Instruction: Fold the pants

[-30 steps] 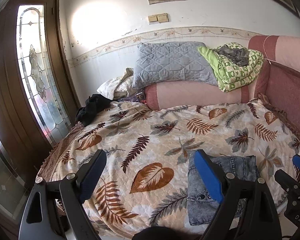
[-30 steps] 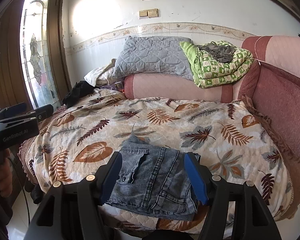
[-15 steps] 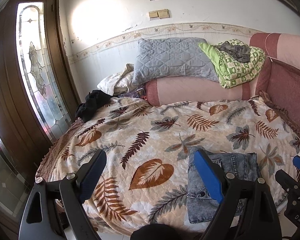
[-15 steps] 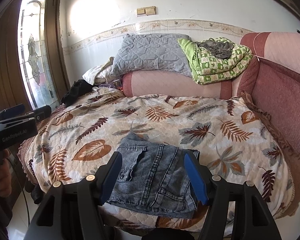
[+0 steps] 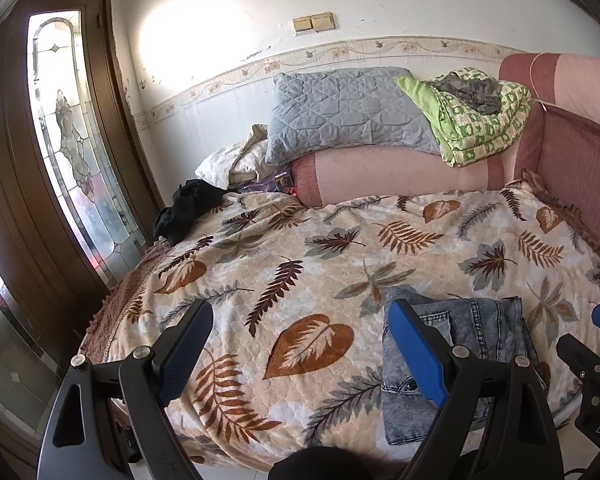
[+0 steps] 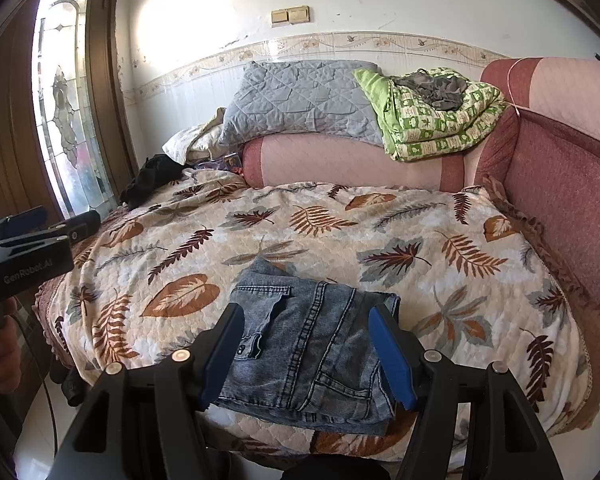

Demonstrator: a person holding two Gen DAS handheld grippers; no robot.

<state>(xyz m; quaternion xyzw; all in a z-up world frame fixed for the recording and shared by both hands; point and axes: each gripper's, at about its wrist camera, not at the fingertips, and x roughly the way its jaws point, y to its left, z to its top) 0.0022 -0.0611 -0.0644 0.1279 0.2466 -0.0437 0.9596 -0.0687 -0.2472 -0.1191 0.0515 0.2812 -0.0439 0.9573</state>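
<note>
The grey-blue denim pants (image 6: 312,344) lie folded in a compact stack near the front edge of the leaf-patterned bedspread (image 6: 340,236). They also show in the left wrist view (image 5: 472,340) at the lower right. My right gripper (image 6: 306,344) is open and empty, held above and in front of the pants, its blue fingers framing them without touching. My left gripper (image 5: 300,344) is open and empty, over the bedspread (image 5: 284,264) to the left of the pants. The left gripper also shows at the left edge of the right wrist view (image 6: 32,248).
A grey quilted pillow (image 6: 300,100) and a green patterned blanket (image 6: 432,120) rest on a pink bolster (image 6: 340,160) at the back. A dark garment (image 6: 152,176) lies at the far left corner. A padded pink headboard (image 6: 560,160) runs along the right; a glass door (image 5: 72,152) stands left.
Both grippers have drawn back and up slightly from the bed, so the pants sit a little farther away. The pants have not moved. Both grippers stay open.
</note>
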